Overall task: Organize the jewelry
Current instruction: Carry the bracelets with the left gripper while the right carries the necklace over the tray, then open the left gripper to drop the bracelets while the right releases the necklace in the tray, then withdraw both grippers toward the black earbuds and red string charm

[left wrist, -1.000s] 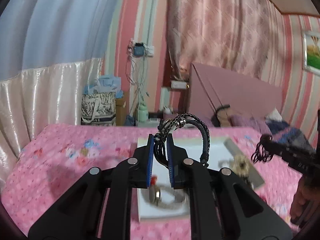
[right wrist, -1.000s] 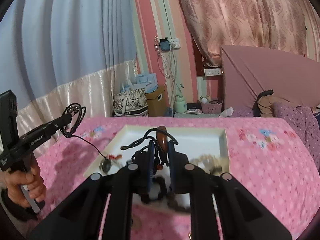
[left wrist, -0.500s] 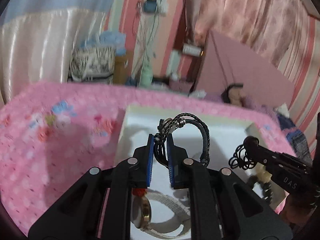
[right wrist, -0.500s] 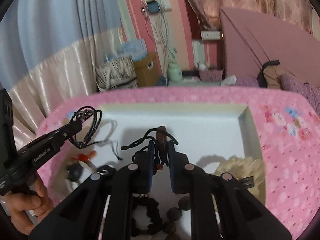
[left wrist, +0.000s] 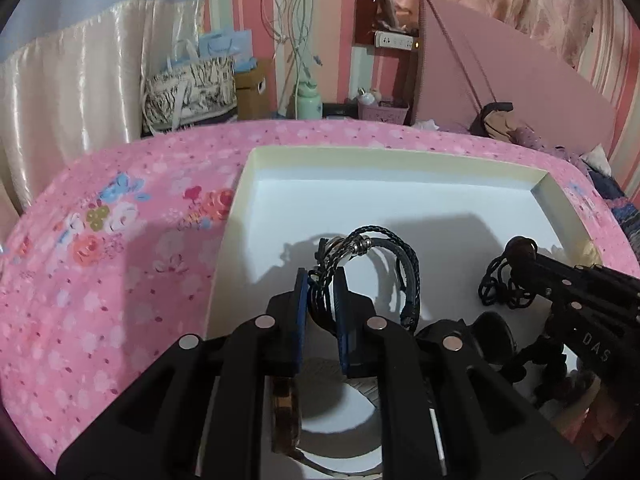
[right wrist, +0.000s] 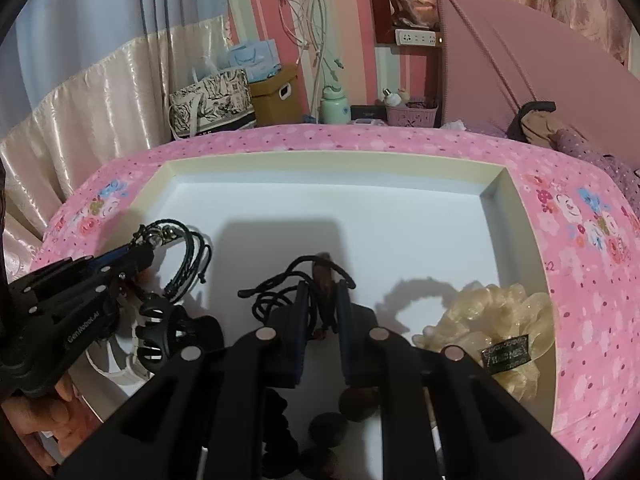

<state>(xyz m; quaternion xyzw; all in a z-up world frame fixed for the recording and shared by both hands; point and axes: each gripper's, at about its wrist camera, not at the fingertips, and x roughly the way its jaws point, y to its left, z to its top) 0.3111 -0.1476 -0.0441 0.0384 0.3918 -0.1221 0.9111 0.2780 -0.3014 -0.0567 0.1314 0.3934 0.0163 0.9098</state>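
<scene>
black braided bracelet [left wrist: 384,256] pinched in nearly closed left tongs [left wrist: 322,300], above white tray [left wrist: 400,168]. black cord with brown bead [right wrist: 326,274] clamped in nearly closed right tongs [right wrist: 322,312], over same tray. cream scrunchie [right wrist: 496,328] in tray's right part. tray on pink floral bed [left wrist: 100,260].

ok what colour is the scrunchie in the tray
Pale cream-yellow, sheer and shiny, with a small dark label; the scrunchie shows best in the right wrist view.

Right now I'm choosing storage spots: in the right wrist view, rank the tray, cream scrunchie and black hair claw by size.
1. Tray, largest.
2. Cream scrunchie.
3. Black hair claw, partly hidden, so its place below the scrunchie is unsure.
</scene>
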